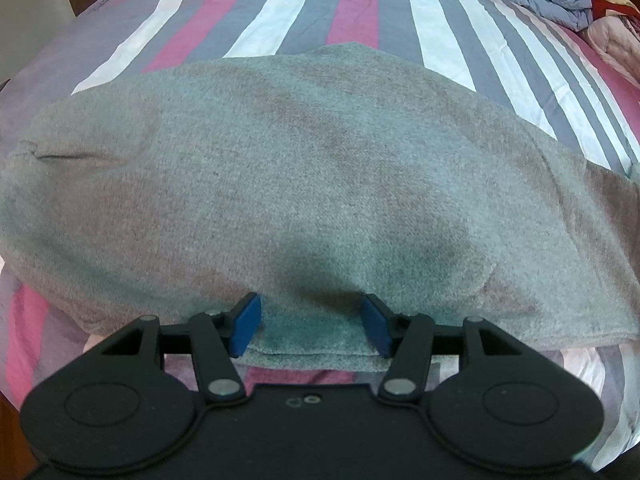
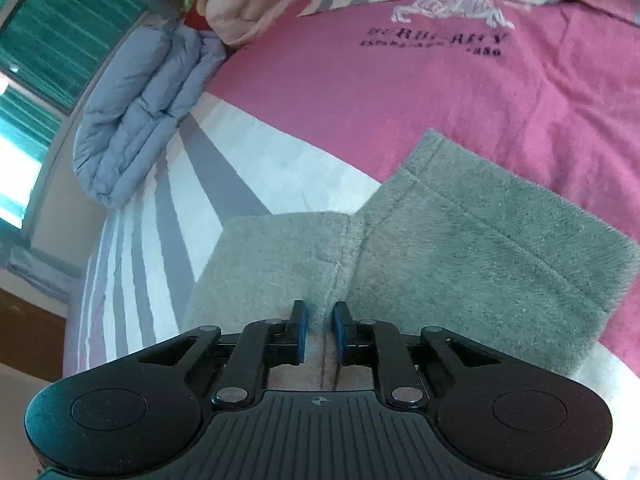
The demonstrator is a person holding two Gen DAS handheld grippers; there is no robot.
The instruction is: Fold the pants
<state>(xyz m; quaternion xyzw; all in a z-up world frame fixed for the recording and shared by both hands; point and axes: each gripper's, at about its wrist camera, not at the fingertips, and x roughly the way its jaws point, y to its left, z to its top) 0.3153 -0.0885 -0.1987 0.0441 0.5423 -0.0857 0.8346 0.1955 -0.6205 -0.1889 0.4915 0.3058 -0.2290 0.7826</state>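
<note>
On the striped bed sheet (image 1: 340, 20), grey pants (image 1: 300, 160) are lying partly folded, near a folded blue quilt (image 2: 136, 120). Left gripper (image 1: 310, 326) is pointing steeply down, its jaws standing half apart astride the near hem, pads not pressing. Right gripper (image 2: 319, 330) is angling down at a seam ridge, jaws nearly closed and seemingly pinching that fold of the pants. Judgement: both layers are needing a firm pinch before lifting, and the edges are wanting alignment so the fold lands flat.
</note>
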